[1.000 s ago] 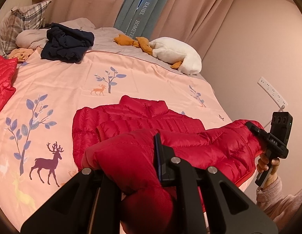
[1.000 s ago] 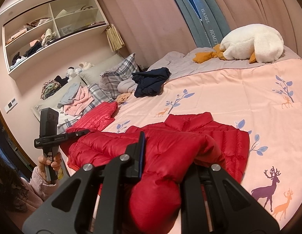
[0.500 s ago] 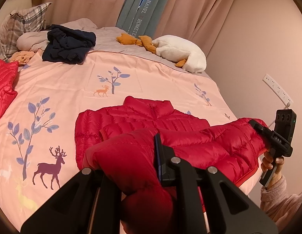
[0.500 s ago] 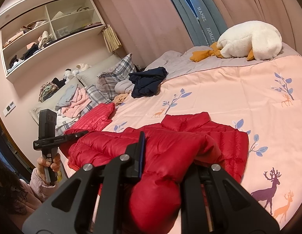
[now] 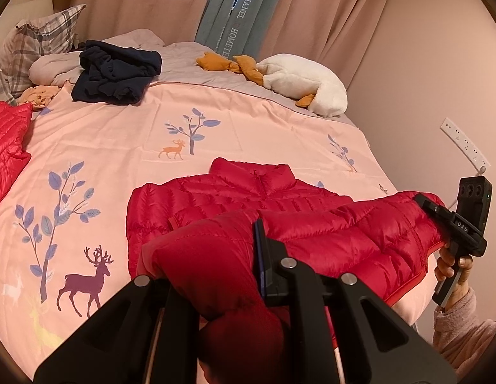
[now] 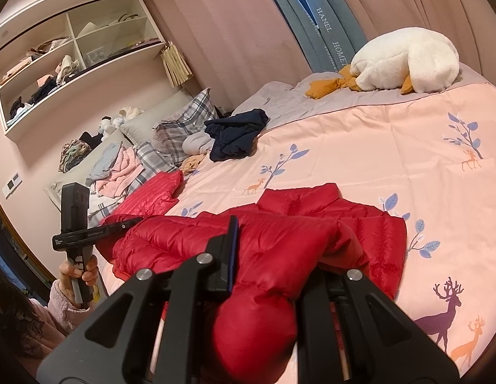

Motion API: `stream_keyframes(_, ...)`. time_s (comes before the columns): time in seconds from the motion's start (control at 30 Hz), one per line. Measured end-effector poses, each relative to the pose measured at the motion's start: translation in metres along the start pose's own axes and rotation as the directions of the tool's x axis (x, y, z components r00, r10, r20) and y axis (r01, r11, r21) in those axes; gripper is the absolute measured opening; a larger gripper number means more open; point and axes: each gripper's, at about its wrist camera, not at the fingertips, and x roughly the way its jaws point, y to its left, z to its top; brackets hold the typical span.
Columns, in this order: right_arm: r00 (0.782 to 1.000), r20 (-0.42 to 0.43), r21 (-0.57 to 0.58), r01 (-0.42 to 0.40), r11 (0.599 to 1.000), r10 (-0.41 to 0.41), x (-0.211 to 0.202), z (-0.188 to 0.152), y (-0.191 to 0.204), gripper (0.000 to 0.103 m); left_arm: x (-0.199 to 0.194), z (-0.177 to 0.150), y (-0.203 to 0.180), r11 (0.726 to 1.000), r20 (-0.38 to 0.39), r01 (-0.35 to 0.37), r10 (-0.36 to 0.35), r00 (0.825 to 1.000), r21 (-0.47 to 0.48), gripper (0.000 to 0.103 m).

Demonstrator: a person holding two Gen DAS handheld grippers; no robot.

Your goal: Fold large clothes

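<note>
The jacket (image 5: pixel 248 198) lies on the bed (image 5: pixel 120 147), before the plush goose (image 5: pixel 305 86).

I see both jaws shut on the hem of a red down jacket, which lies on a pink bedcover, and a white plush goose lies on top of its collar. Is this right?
Not quite. The white plush goose lies far from the collar, at the far side of the bed by the curtain, as the right wrist view shows. The rest stands: both jaws grip the red down jacket on the pink bedcover.

Open pink bedspread (image 5: pixel 120 147) beyond the red jacket (image 5: pixel 248 192); navy clothes pile (image 5: pixel 116 73) blocks farther back.
</note>
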Motion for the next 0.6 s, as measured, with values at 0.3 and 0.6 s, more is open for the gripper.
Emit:
stream_keyframes(0.3, 1.0, -0.002, 0.009, 0.003, 1.0, -0.003, 0.004, 0.002, -0.004, 0.014, 0.01, 0.003, 0.002, 1.0, -0.005, -0.015, 0.015, 1.0, -0.002, 0.012)
stream_keyframes(0.6, 1.0, -0.007, 0.025, 0.018, 1.0, -0.017, 0.008, 0.0, -0.004, 0.014, 0.022, 0.004, 0.003, 0.999, -0.014, -0.034, 0.034, 0.999, 0.002, 0.012)
